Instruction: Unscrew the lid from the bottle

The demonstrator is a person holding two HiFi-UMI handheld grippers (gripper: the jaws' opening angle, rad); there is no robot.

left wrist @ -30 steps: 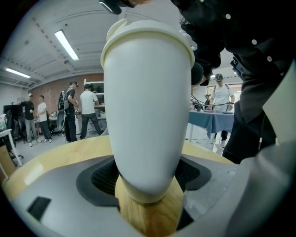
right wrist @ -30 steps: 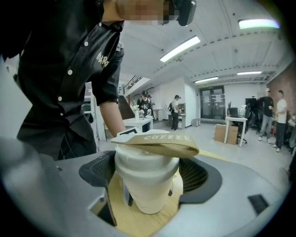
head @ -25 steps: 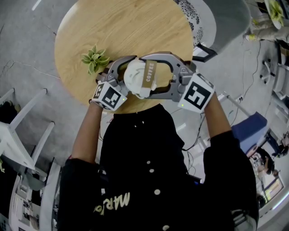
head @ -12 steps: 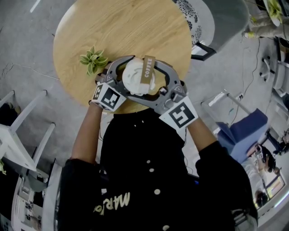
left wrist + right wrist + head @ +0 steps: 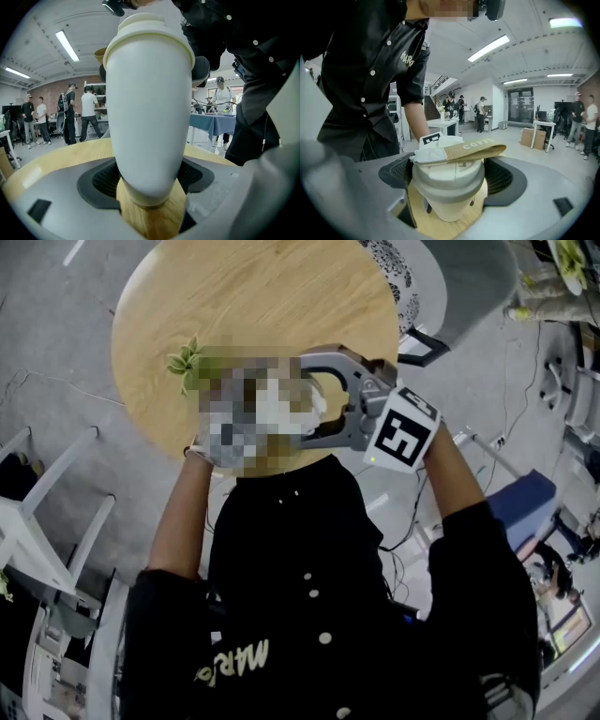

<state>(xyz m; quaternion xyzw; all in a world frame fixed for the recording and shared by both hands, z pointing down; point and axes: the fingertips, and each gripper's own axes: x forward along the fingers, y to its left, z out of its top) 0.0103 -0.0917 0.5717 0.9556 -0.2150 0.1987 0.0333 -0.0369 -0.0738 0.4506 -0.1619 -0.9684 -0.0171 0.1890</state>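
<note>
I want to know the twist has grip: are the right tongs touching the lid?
Touching. In the right gripper view, the right tongs clamp the lid, with both dark pads pressed against its sides.

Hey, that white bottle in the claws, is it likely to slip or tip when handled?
The bottle looks smooth and tapers to a narrow base, so it may slip in the left claw and probably tips easily. It seems rigid: no dent where the pads press.
</note>
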